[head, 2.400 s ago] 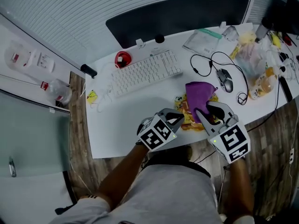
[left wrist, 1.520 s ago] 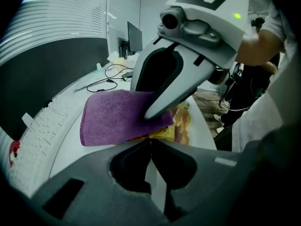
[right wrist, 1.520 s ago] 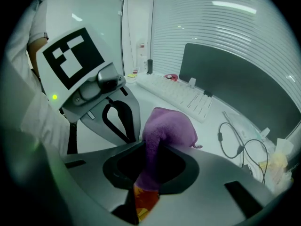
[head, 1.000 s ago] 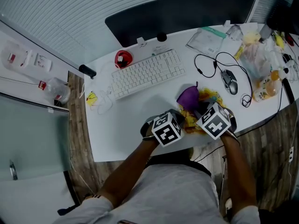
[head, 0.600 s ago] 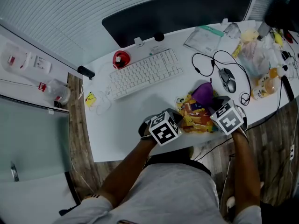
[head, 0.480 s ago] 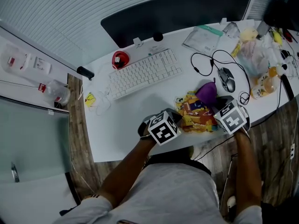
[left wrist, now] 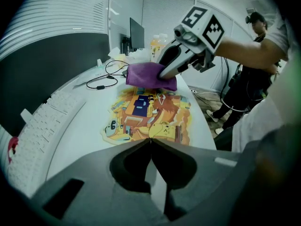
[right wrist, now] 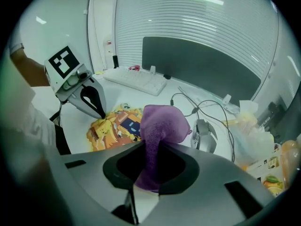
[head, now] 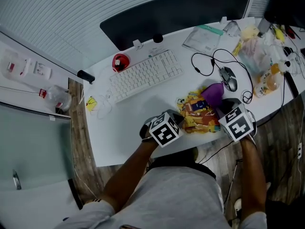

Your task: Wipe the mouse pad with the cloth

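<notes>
one fuzzy cloth (right wrist: 162, 121) (purple, bunched)

Cool, even overhead light with a bluish cast and no hard shadows. The head view is a bit dim; the white desk (head: 124, 123) is brightest, with a faint soft shadow mid-frame. Both gripper views have heavy fisheye bend and black vignette at the corners. Left gripper view: left gripper (left wrist: 150, 139) body along the bottom is dark and soft, glare streaks upper left. Right gripper view: strip-light reflections on the blinds (right wrist: 197, 18) top centre, cloth (right wrist: 162, 121) sharp mid-frame, left edge smeared greenish.
</notes>
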A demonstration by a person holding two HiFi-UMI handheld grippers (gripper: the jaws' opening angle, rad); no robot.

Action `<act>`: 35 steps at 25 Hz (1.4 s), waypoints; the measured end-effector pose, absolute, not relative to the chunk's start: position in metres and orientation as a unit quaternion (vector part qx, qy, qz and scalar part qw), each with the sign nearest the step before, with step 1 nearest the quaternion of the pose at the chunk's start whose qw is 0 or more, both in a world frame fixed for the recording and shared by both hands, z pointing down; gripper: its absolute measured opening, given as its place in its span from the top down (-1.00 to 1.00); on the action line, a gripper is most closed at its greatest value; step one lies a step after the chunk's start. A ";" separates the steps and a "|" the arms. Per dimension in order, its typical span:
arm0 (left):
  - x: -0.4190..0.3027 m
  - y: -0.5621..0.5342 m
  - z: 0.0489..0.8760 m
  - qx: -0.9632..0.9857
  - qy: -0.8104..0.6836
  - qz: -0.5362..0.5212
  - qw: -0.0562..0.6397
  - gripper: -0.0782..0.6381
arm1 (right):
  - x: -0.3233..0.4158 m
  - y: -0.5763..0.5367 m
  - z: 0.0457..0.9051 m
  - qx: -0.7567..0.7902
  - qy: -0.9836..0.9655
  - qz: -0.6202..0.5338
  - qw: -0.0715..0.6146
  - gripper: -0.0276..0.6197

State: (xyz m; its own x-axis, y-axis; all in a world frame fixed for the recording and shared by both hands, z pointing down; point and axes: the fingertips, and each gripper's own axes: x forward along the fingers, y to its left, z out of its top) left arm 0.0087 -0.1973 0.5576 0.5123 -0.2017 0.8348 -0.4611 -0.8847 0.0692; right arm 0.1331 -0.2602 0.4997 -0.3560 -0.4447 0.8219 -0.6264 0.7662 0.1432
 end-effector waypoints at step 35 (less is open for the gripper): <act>0.009 -0.196 0.559 0.862 -0.182 0.450 0.142 0.73 | 0.109 -0.214 0.526 0.314 -0.796 0.130 0.500 0.70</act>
State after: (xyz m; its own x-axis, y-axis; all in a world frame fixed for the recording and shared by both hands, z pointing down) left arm 0.0089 -0.1961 0.5587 0.5283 -0.1863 0.8284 -0.4426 -0.8930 0.0815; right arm 0.1090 -0.2143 0.5259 -0.3021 -0.3696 0.8787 -0.6301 0.7691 0.1068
